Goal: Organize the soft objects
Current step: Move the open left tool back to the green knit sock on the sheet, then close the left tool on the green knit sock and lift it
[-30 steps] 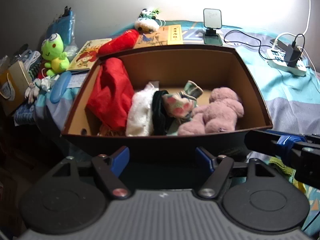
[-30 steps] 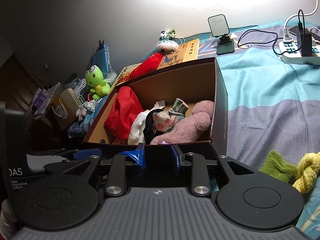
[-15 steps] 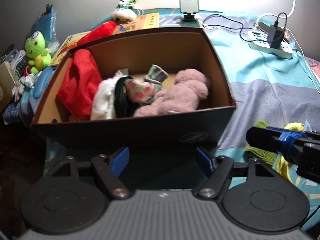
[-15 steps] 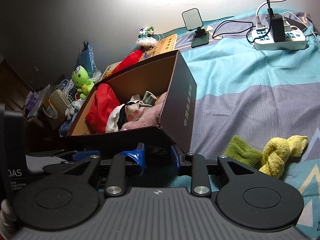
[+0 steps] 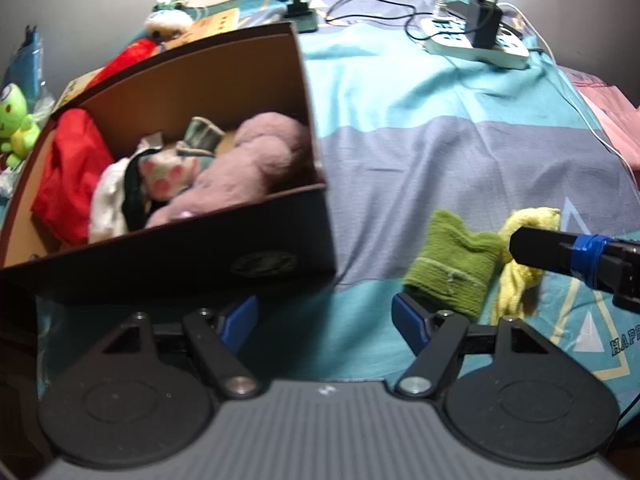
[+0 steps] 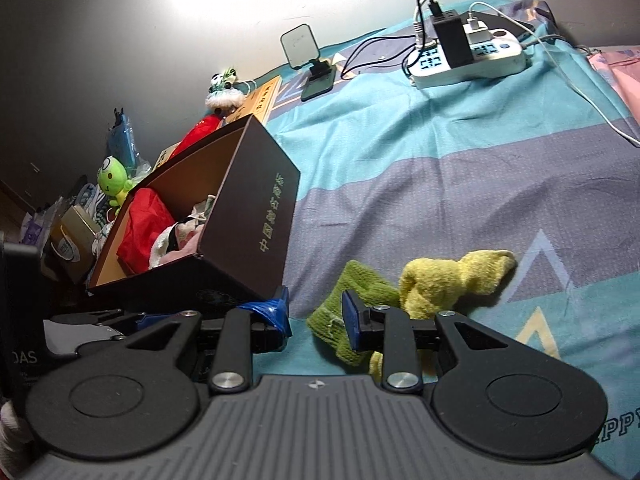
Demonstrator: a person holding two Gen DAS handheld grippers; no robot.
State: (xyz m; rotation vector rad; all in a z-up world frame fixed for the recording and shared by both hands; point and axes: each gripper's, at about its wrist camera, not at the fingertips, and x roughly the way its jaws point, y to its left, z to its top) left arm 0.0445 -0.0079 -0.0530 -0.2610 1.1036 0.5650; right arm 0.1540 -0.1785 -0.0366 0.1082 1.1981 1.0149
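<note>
Bedspread (image 6: 400, 168) now fills my view where the box (image 6: 248, 216) did, my right claw (image 6: 314, 316) having swung open-jawed onto the green cloth (image 6: 352, 288) and yellow cloth (image 6: 448, 280) at twelve o'clock, my left claw (image 5: 324, 316) open too.

A dark brown box (image 5: 168, 264) with a tan inside is showing gold lettering on one side. A red cloth (image 5: 68, 184), a pink plush toy (image 5: 248, 168) and a white item with pink spots (image 5: 164, 168) are lying inside. A green cloth (image 6: 356, 284) and a yellow cloth (image 6: 452, 276) are resting on bedding striped teal and grey-purple (image 6: 440, 160).
</note>
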